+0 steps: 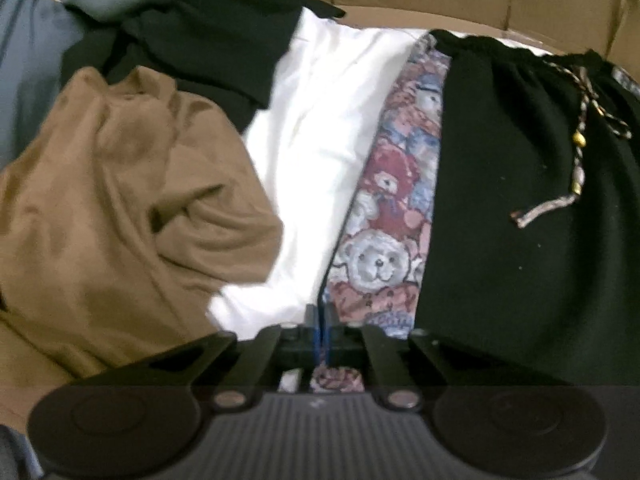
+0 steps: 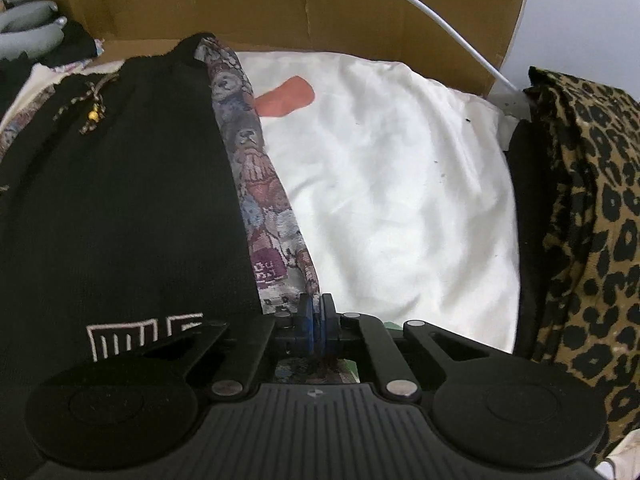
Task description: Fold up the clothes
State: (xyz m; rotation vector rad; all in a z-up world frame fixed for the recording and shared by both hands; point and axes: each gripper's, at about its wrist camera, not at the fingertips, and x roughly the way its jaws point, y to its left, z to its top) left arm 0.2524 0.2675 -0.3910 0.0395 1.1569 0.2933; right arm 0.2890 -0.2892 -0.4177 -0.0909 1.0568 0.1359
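Observation:
A black knit garment [image 1: 512,200] with a teddy-bear print side panel [image 1: 396,200] and a braided drawstring [image 1: 580,148] lies flat on a white sheet [image 1: 320,128]. My left gripper [image 1: 322,320] is shut on the near left edge of the bear panel. In the right wrist view the same black garment [image 2: 120,200] lies at left with its bear-print edge [image 2: 264,200]. My right gripper [image 2: 316,312] is shut on that edge's near corner.
A crumpled tan garment [image 1: 120,220], a black garment [image 1: 208,48] and blue-grey cloth [image 1: 24,72] lie at the left. A cardboard wall [image 2: 280,4] stands behind. A leopard-print cloth [image 2: 592,220] and a white cable [image 2: 440,20] are at the right.

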